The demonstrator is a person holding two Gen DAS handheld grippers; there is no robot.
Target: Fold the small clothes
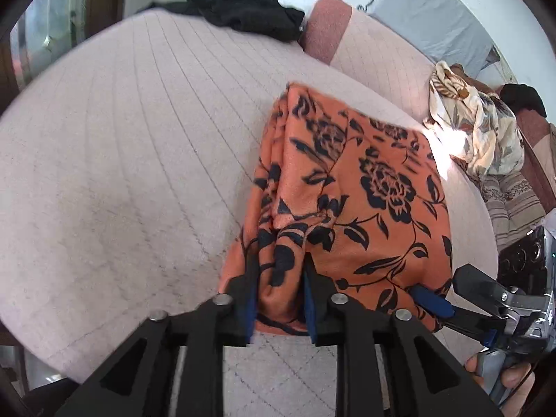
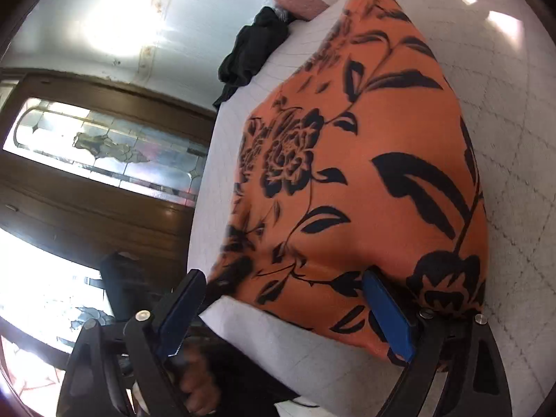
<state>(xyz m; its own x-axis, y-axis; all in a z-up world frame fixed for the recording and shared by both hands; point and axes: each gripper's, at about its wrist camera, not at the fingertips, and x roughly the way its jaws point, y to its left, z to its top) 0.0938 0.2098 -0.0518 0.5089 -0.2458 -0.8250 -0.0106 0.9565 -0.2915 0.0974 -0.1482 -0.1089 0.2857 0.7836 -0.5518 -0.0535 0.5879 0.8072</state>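
1. The left gripper (image 1: 279, 264) has a bunched ridge of the orange floral garment (image 1: 365, 180) standing between its jaws. The cloth fills the gap, and I cannot tell whether the pads are still pinching it. If they are, pulling away would probably drag that ridge up and undo the fold.
2. The garment lies folded on the bed (image 1: 121, 139), right at the near edge, with its lower hem over the rim. The bed's cover looks smooth, so a tug toward the person could slide the garment off.
3. The left side of the garment is rucked into soft lengthwise pleats. If these are folded over without smoothing, the result is likely to be lumpy and lopsided.
4. The right gripper (image 2: 281, 274) is released, with its jaws spread wide across the garment's near corner. One blue pad rests against the cloth and the other hangs beyond the bed's edge. Closing from here might catch only one layer, or snag the bed cover as well.
5. A black garment (image 1: 243, 14) lies at the far left of the bed in a limp, matte, crumpled heap.
6. The bed cover is pale and quilted, stitched in long straight lines, and slightly fuzzy.
7. The orange garment is thin and drapey with a matte surface, printed with black roses and leaves. It is roughly rectangular as it lies.
8. A pink pillow (image 1: 326, 31) sits further back, rounded and nubby like towelling.
9. At the far right, a cream leaf-print garment (image 1: 479, 128) lies in a loose, crumpled pile, well apart from the orange one.
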